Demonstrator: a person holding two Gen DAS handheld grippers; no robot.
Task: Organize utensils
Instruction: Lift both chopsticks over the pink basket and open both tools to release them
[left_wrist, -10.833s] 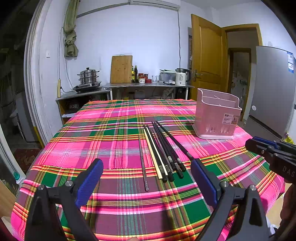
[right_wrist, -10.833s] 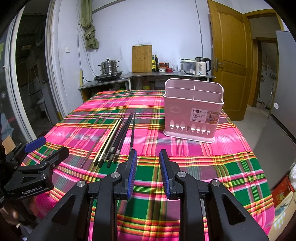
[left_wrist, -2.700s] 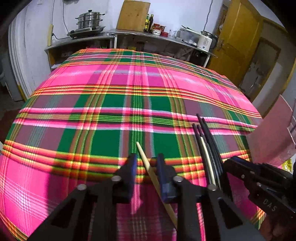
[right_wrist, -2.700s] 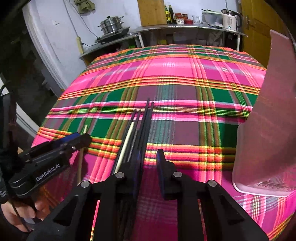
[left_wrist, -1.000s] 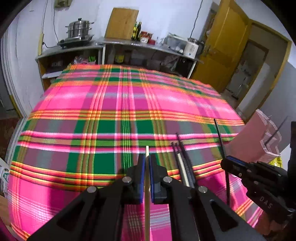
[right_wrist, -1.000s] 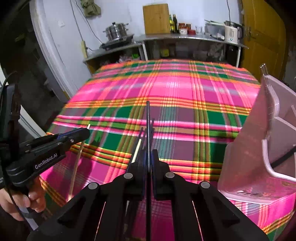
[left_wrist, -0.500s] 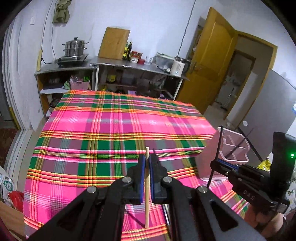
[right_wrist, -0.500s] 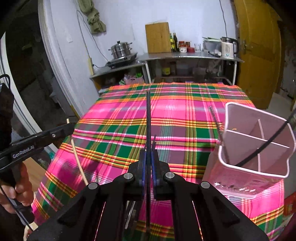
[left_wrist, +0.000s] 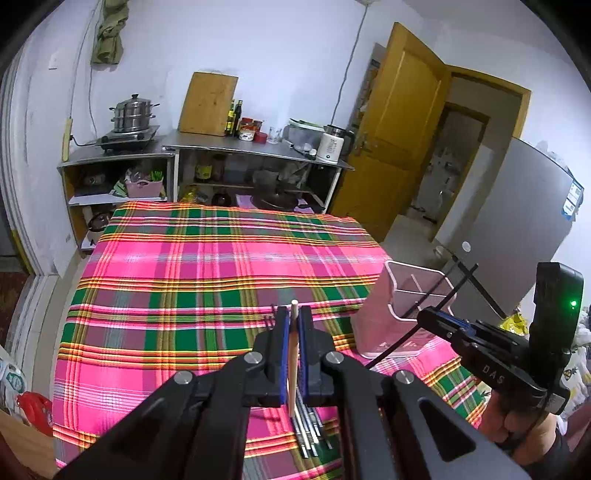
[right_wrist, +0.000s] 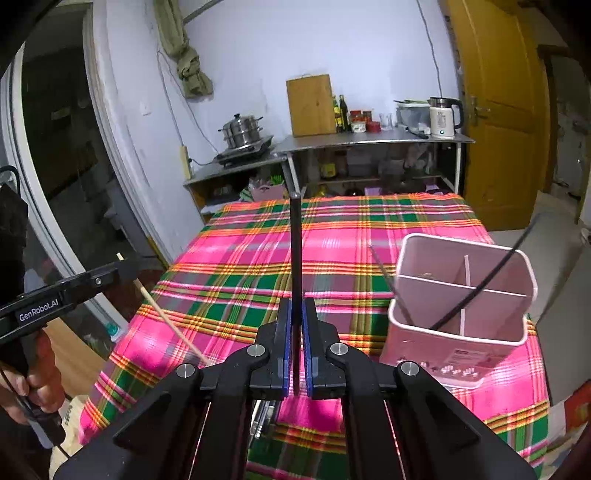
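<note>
**Two chopsticks aloft, basket waiting off to the side**

Both grippers are lifted above the desk, each closed on one chopstick. The left gripper has its jaws pinched on a pale wooden chopstick that runs straight out between them, its tip poking just past their ends. The right gripper has its jaws clamped on a black chopstick that stands well ahead of them.

The risks, as I judge them: each stick is gripped at one narrow spot, so it could pivot or slip on the way over. The long black stick could also catch the rim or a divider of the pink utensil basket, which looks light enough to tip or slide on the plaid cloth. Two dark sticks already lean at slants inside it and may block a clean drop.

The basket sits to the right of the right jaws and slightly ahead, an open-topped box split into compartments. More dark chopsticks lie on the cloth below the left jaws, not yet collected.
</note>
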